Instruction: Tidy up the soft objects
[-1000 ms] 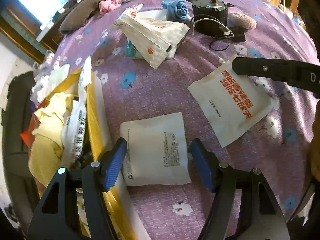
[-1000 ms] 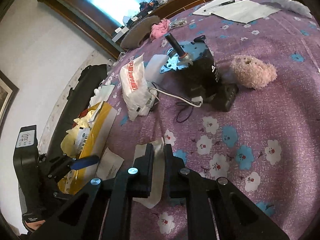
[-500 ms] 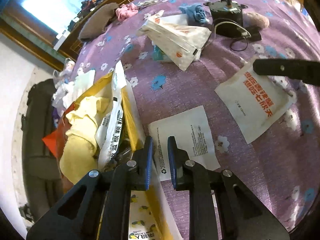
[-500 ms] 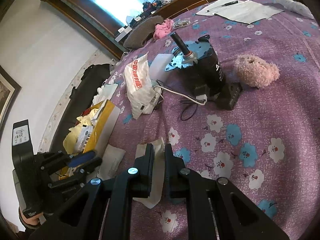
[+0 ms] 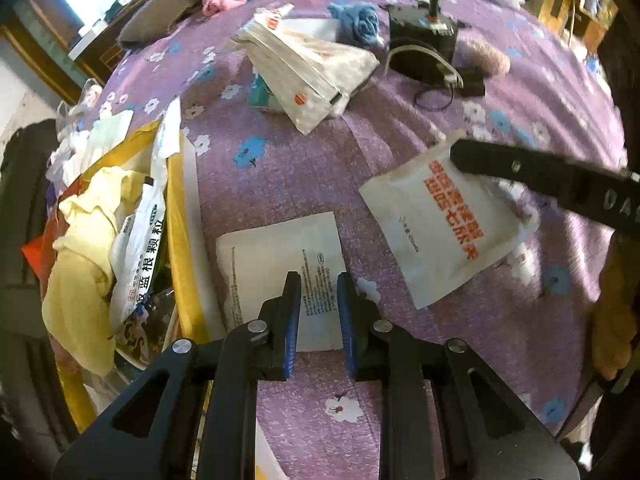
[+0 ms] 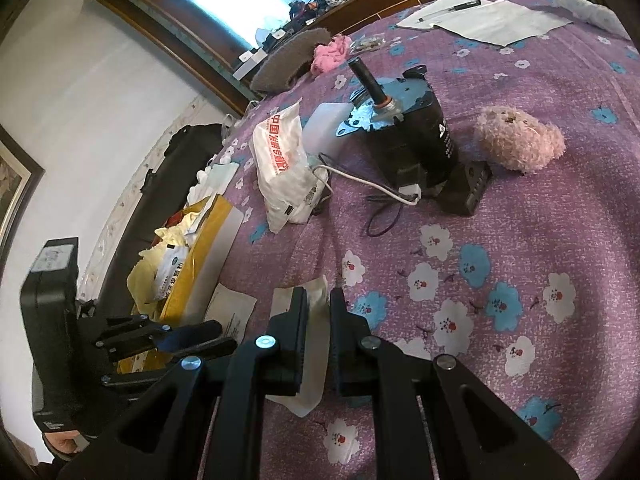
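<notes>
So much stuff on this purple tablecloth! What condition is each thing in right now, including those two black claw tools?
Left gripper: fingers nearly closed over the small white packet, just been reopening slightly; grip unclear.
Small white packet: flat, beside the yellow box.
Right gripper: shut on the orange-printed pouch.
Orange-printed pouch: one edge pinched.
Yellow box: open, stuffed with cloth and packets.
Black motor: tilted, cable loose.
Pink plush toy: lying untouched.

A lived-in home room: a flowered purple tablecloth (image 6: 520,240), a dark wooden sideboard (image 6: 360,12) cluttered with oddments, a framed picture (image 6: 12,184).
</notes>
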{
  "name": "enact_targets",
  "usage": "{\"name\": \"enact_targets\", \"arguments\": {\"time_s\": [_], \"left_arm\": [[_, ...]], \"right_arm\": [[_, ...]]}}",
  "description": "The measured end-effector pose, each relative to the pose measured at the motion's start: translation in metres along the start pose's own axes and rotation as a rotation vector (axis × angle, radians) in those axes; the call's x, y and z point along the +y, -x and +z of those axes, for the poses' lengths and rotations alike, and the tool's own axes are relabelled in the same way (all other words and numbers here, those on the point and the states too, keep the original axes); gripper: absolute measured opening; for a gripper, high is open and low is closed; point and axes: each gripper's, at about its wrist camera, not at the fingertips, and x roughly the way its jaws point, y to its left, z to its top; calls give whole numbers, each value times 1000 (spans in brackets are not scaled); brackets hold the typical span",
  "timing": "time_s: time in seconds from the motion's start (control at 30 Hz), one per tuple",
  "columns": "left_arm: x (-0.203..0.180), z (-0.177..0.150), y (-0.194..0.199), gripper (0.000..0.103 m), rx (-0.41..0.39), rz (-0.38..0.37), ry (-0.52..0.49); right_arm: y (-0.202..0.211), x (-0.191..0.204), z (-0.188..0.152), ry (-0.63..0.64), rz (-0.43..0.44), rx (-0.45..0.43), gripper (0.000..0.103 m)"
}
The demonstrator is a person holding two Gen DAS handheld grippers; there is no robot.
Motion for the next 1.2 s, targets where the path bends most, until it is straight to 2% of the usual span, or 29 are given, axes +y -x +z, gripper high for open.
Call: {"name": "enact_targets", "arguments": {"time_s": [0.03, 0.1, 0.17, 0.27, 0.33, 0.4, 0.43, 0.5, 0.53, 0.67, 0.83, 0.87, 0.93, 0.97, 1.07, 1.13, 1.17, 1.2], "left_arm": [[1, -1, 1, 27, 2, -18, 12], [-1, -4, 4, 60, -8, -64, 20], [-3, -8, 0, 70, 2, -86, 24], [-12, -11, -3, 71, -4, -19, -26], [-13, -11, -3, 71, 3, -22, -29], [-13, -11, -4, 79, 6, 1, -53], [-13, -8, -5, 79, 10, 22, -77], [-19, -7, -4, 78, 4, 145, -158], [-20, -7, -4, 78, 4, 180, -185], [-25, -10, -3, 78, 16, 219, -238], [-33, -2, -5, 78, 8, 255, -238], [-32, -2, -5, 77, 6, 270, -239], [-29, -4, -10, 46, 7, 333, -255], [-27, -6, -12, 39, 14, 331, -248], [-24, -13, -9, 33, 11, 310, -248], [-25, -13, -7, 24, -7, 304, -252], [-26, -14, -3, 15, -24, 294, -251], [-26, -15, 4, 10, -58, 294, -242]], "right_arm": [[0, 0, 0, 0, 1, 0, 9], [0, 0, 0, 0, 0, 1, 10], [-1, 0, 0, 0, 1, 2, 10], [-1, 0, 0, 0, 0, 2, 10], [-1, 0, 0, -2, 0, 3, 10], [-1, 0, -1, 0, 2, 3, 10], [-1, 1, -1, 1, 1, 4, 10], [-1, 0, -1, -1, 2, 6, 10], [0, -1, -1, -2, 3, 6, 10], [0, 0, -1, -3, 4, 4, 10], [0, 0, -1, -5, 2, 5, 11], [-1, -1, -1, -7, 2, 6, 11], [-1, -1, -1, -9, 3, 8, 11], [0, -1, -1, -10, 3, 7, 11], [1, -1, -1, -8, 5, 4, 12], [0, -1, -1, -7, 5, 6, 12], [0, -1, -1, -6, 6, 5, 12], [0, -1, -1, -5, 7, 4, 12]]}}
